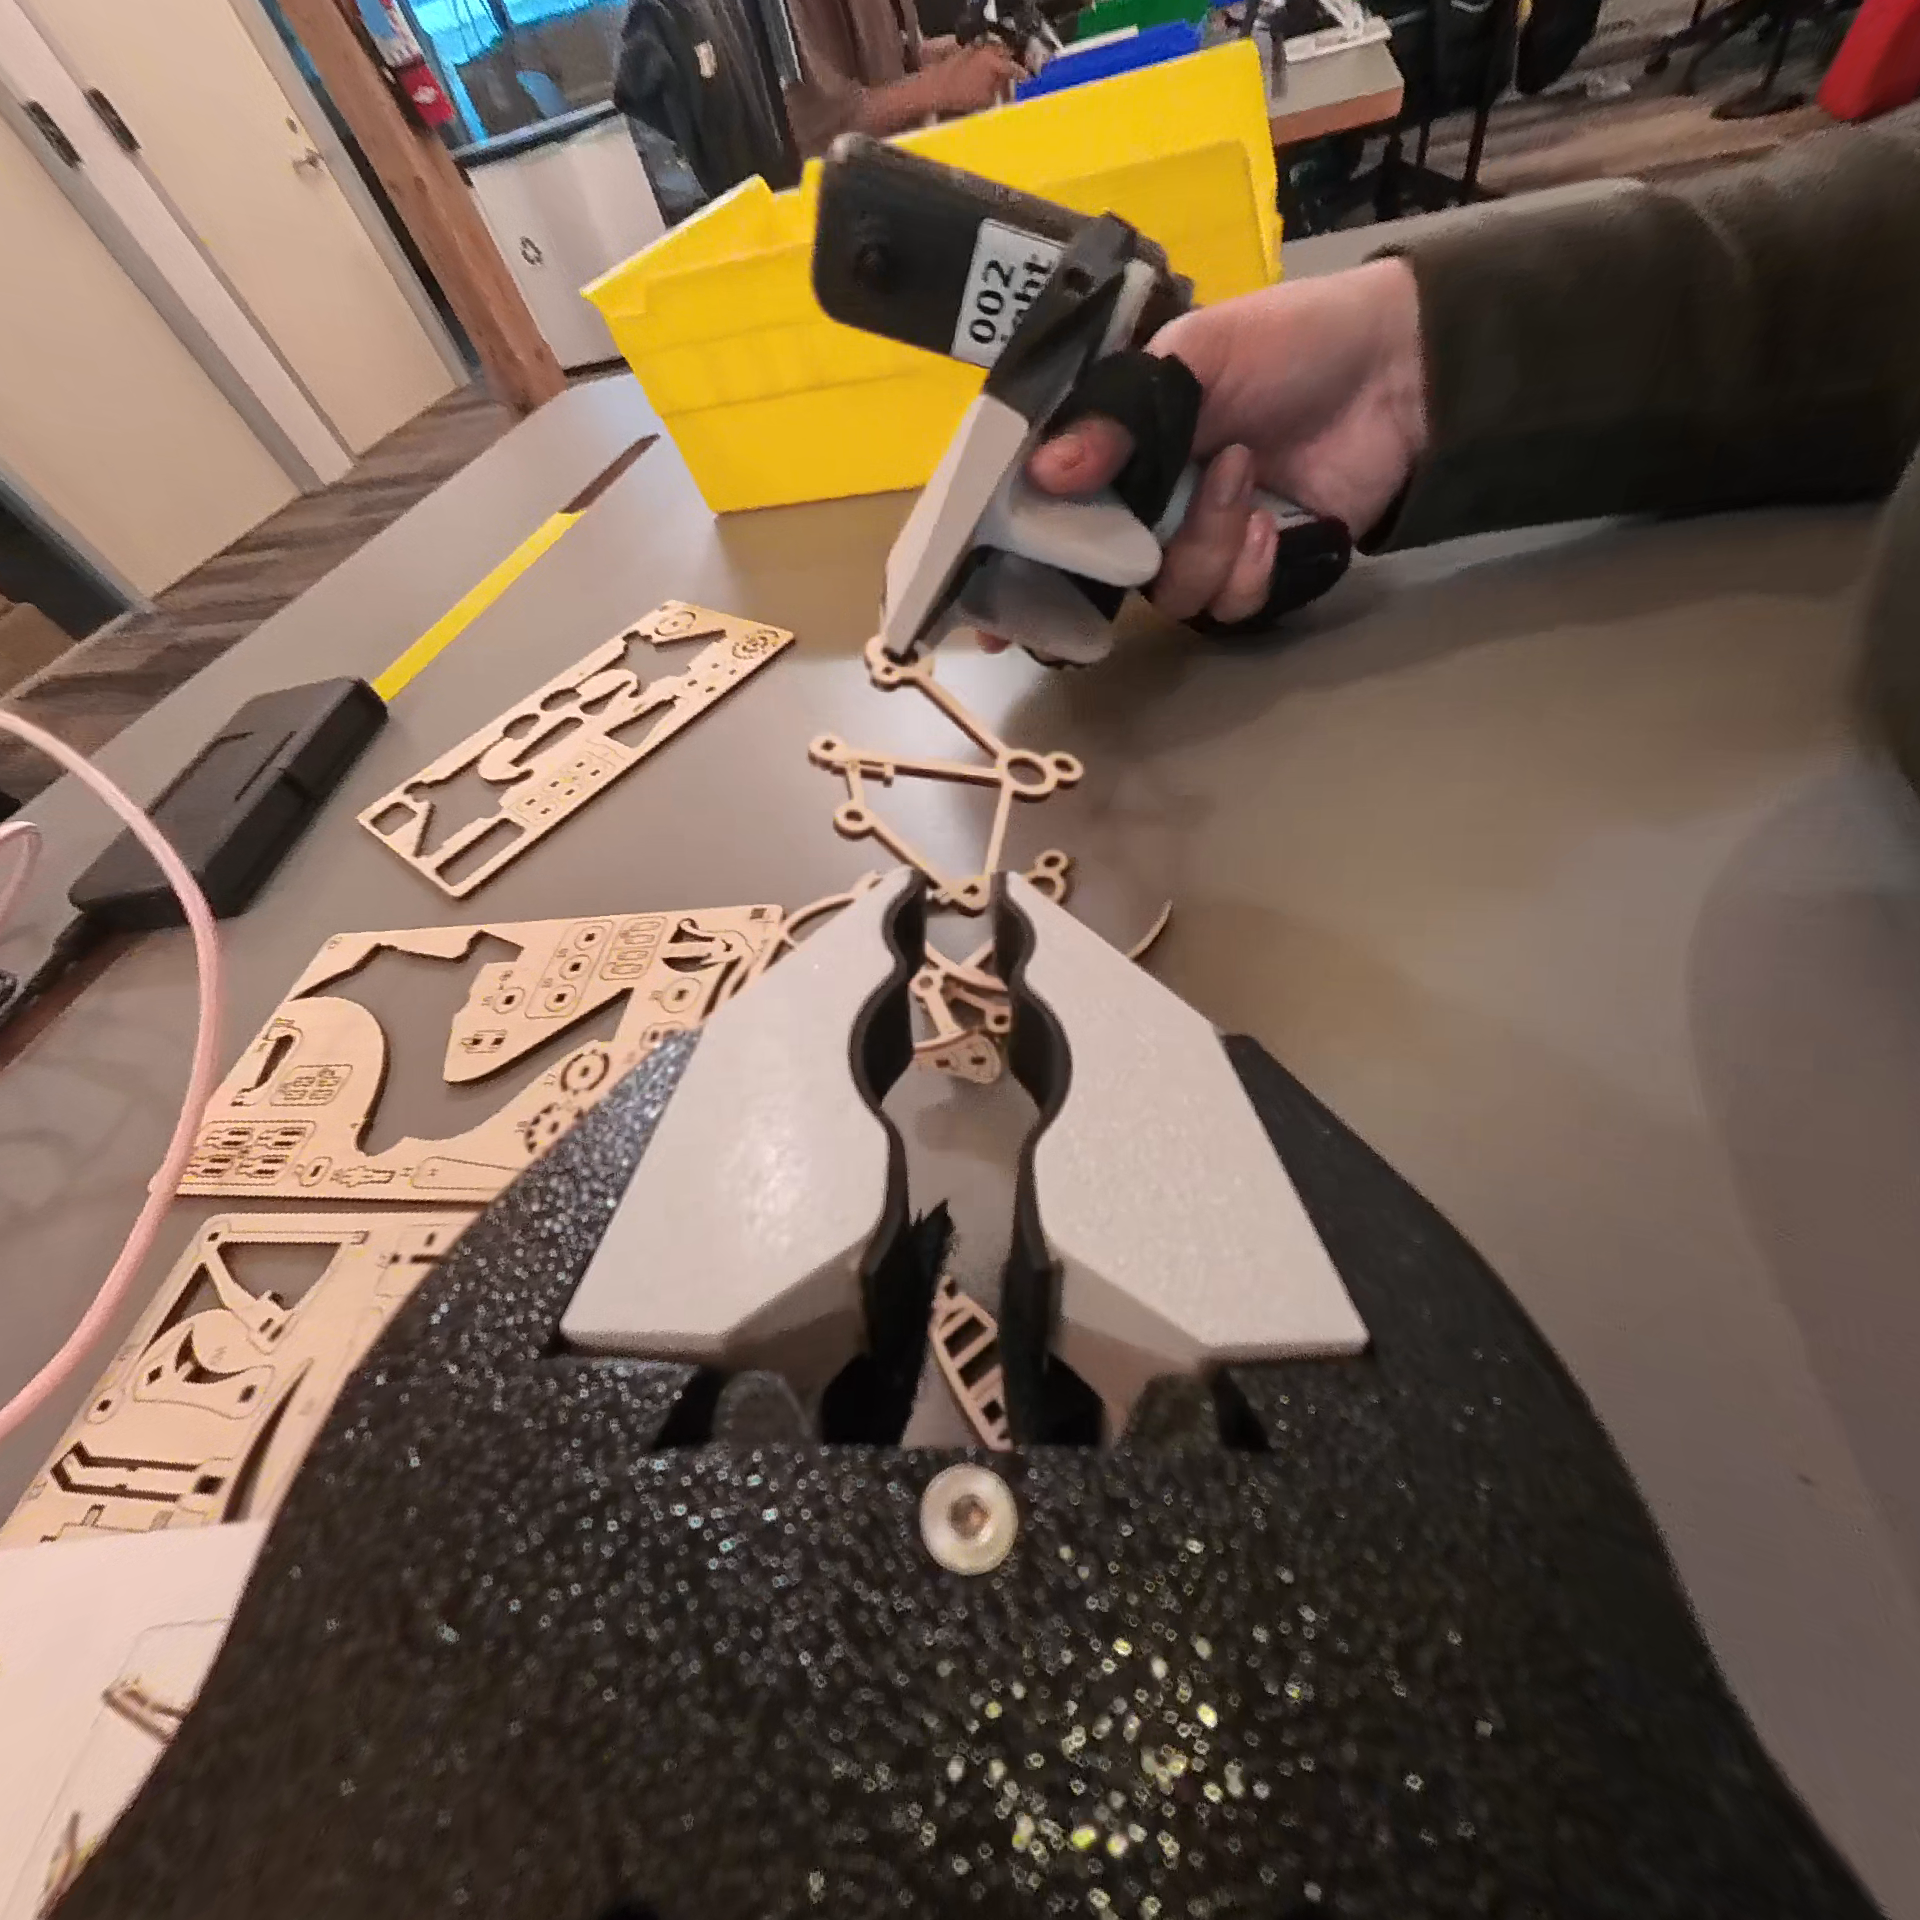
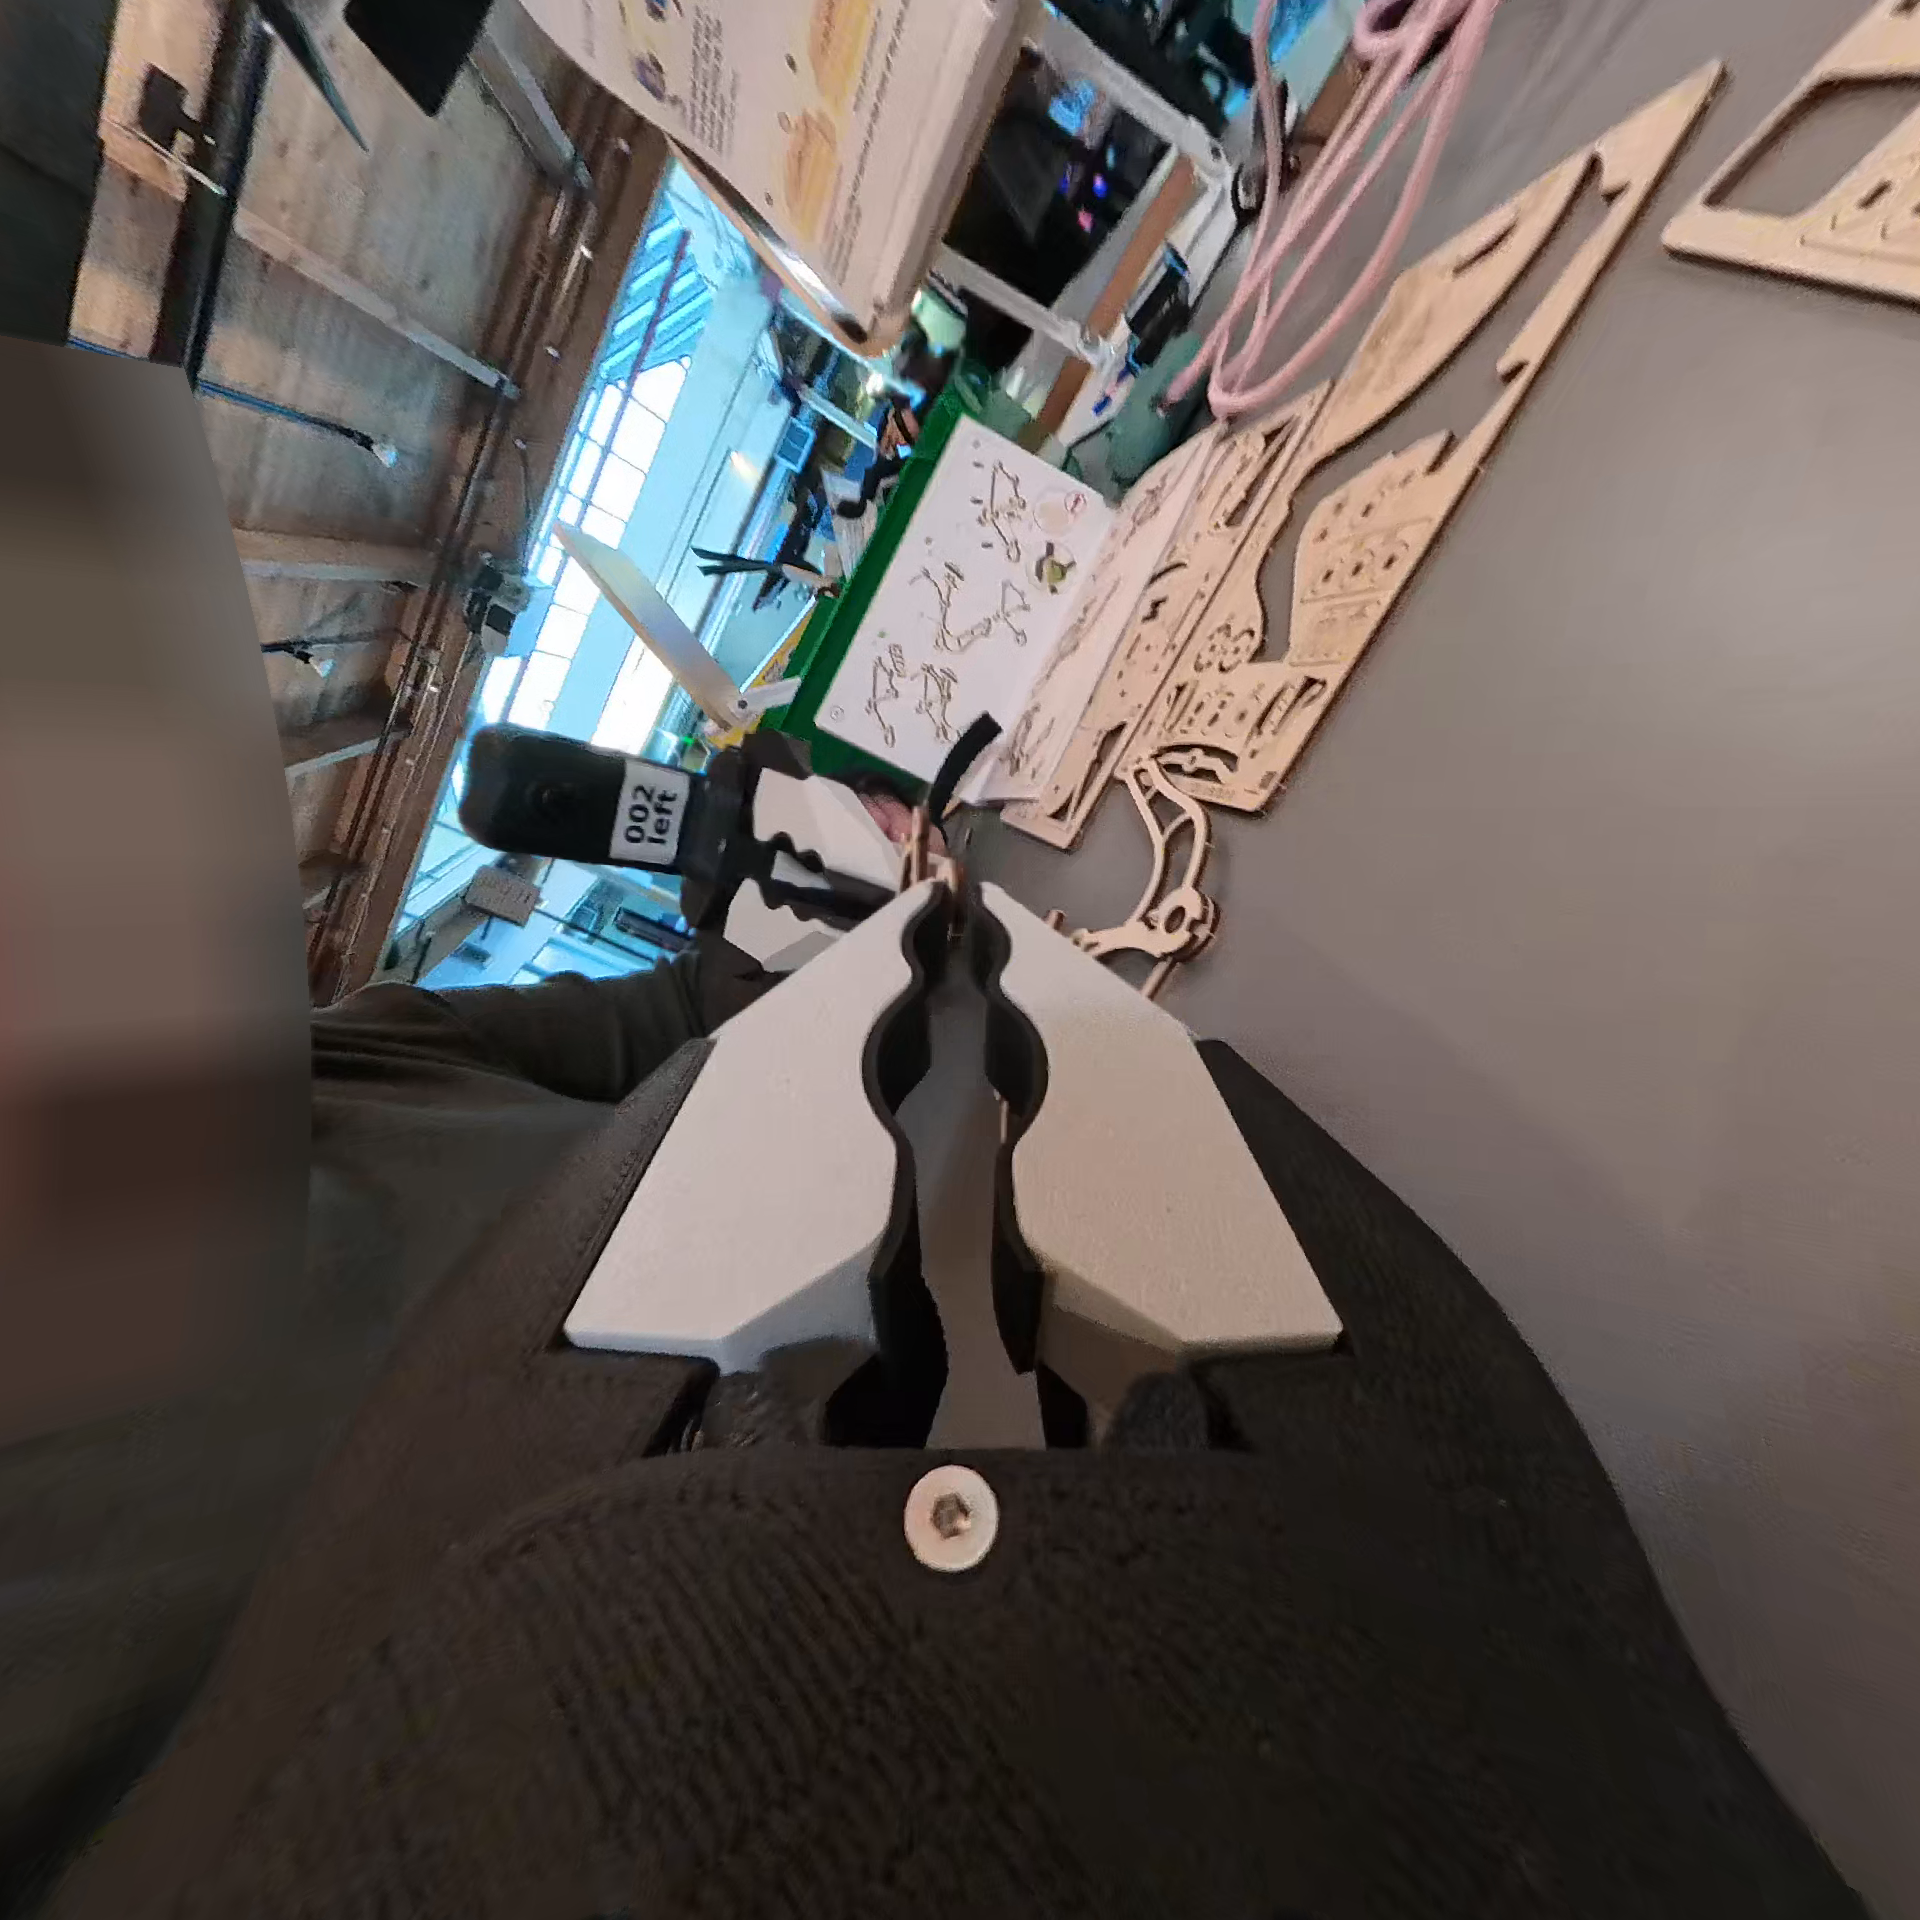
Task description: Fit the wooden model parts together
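Grey laminate forms the table (image 1: 1455,935), on which everything is laid out within reach. At its far edge a yellow bin (image 1: 790,343) is set back out of the working area, probably for storage. Three wooden sheets (image 1: 488,1049) with punched-out shapes are spread flat to the left in the left wrist view, so that parts can be seen and pressed free; a black case (image 1: 239,800) lies beyond them, and a pink cable (image 1: 197,997) loops past. An instruction page (image 2: 966,603) with diagrams is propped where it can be consulted. Between the two tools a thin wooden frame (image 1: 956,779) of rods and rings is held clear of the table, gripped at both ends, seemingly so it is steadied for joining. The right gripper (image 1: 899,649), carried by a hand (image 1: 1288,436), is closed on the frame's far ring; in its own view its fingertips are pinched almost together on a sliver of wood. The left gripper (image 1: 961,899) is closed to a narrow gap on the frame's near end. A few small loose parts (image 1: 961,1029) lie on the table under that gripper, and their exact number cannot be told.
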Available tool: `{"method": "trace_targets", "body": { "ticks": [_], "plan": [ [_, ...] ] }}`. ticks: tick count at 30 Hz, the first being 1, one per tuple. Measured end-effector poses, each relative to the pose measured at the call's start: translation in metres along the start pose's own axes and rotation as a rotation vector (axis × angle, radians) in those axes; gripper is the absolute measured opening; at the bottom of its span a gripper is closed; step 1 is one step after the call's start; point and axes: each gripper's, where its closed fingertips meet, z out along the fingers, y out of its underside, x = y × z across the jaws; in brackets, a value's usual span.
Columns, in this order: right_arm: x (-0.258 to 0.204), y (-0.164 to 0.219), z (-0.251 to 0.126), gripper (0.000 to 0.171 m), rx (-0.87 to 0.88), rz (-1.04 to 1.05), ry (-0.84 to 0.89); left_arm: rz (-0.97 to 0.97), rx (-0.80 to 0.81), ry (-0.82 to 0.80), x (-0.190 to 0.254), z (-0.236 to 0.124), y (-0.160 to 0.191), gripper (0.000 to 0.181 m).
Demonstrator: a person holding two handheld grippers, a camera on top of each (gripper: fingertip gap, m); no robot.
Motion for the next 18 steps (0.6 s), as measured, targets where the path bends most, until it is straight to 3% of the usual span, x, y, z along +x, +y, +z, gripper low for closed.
{"method": "trace_targets", "body": {
  "ticks": [11,18],
  "plan": [
    [0.021,0.006,0.016,0.001,-0.294,0.078,-0.039,0.044,-0.133,0.092,0.023,0.007,0.018,0.003],
    [0.024,0.004,0.015,0.001,-0.323,0.082,-0.04,0.02,-0.107,0.129,0.026,0.001,0.015,0.007]
  ]
}}
